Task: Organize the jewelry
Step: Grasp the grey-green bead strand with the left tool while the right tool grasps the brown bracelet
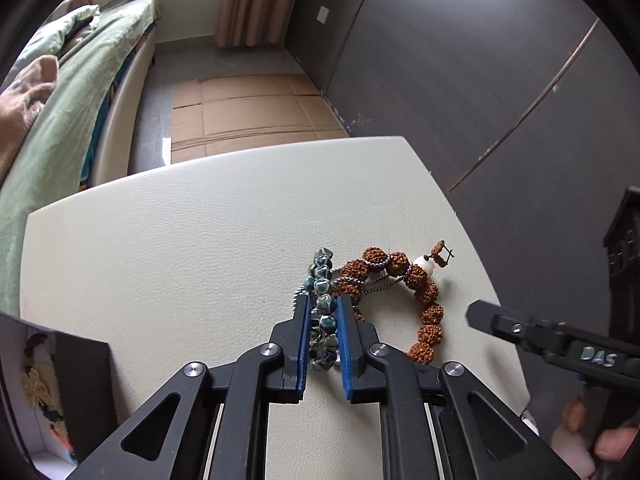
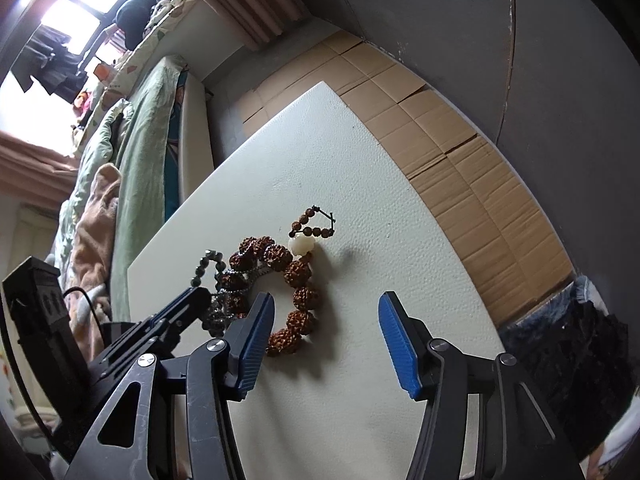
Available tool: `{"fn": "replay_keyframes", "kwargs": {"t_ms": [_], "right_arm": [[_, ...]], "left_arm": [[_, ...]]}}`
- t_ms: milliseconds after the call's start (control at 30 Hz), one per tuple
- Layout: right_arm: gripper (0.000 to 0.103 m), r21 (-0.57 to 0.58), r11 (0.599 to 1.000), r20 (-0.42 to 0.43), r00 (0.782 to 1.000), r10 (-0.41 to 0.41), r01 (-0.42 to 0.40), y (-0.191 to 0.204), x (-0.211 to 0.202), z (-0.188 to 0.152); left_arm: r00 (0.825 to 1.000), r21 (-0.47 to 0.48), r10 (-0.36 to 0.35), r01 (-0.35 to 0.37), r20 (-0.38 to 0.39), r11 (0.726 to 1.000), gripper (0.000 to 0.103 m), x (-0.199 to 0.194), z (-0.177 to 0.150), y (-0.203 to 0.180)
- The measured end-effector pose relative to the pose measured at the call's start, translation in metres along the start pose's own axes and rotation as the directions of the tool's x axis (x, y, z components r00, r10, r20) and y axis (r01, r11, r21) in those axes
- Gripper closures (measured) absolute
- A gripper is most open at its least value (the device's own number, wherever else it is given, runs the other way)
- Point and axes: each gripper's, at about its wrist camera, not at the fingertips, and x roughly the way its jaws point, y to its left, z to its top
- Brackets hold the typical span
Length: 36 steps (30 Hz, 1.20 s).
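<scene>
A blue-green bead bracelet (image 1: 322, 285) lies on the white table (image 1: 180, 248), tangled with a thin metal chain (image 1: 376, 282) and a brown seed-bead bracelet (image 1: 430, 312) that has a white bead (image 1: 422, 265). My left gripper (image 1: 323, 308) is shut on the blue-green bracelet, its blue pads on both sides of the beads. My right gripper (image 2: 326, 312) is open and empty, just right of the brown bracelet (image 2: 300, 300). The blue-green beads (image 2: 208, 264) and the left gripper (image 2: 188, 304) show at the left in the right wrist view.
A dark open box (image 1: 60, 392) with items inside stands at the table's near left. A bed with green bedding (image 1: 60, 120) lies beyond the table on the left. Flattened cardboard (image 1: 248, 112) covers the floor. A dark wall (image 1: 480, 80) runs along the right.
</scene>
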Motion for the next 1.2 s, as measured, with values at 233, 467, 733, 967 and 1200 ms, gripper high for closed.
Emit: {"fn": "replay_keyframes", "kwargs": {"t_ms": [233,467,733,967,1200], "right_arm": [[0.05,-0.055,0.998,-0.031,0.999,-0.028,0.026,0.018,0.017,-0.005],[0.053,-0.132,0.986,-0.041,0.993,-0.112,0.106,0.035,0.035,-0.01],[0.072,-0.257,0.933,0.023,0.967,-0.254,0.252,0.055,0.04,-0.018],[0.078,-0.221,0.955,0.003,0.979,-0.202,0.197,0.04,0.032,-0.015],[0.078,-0.224,0.955,-0.005,0.98,-0.2,0.194,0.036,0.03,-0.016]], "left_arm": [[0.997,-0.029,-0.058,0.06,0.051,0.998,0.09,-0.033,0.001,0.012],[0.992,-0.038,-0.093,0.097,0.084,0.995,0.09,-0.055,0.003,0.024],[0.999,-0.086,-0.029,0.031,0.032,0.996,0.09,-0.052,-0.002,0.053],[0.993,-0.078,0.079,-0.086,-0.083,0.993,0.09,-0.027,-0.012,0.072],[0.984,-0.044,0.155,-0.16,-0.091,0.986,0.09,-0.025,-0.014,0.076]]}}
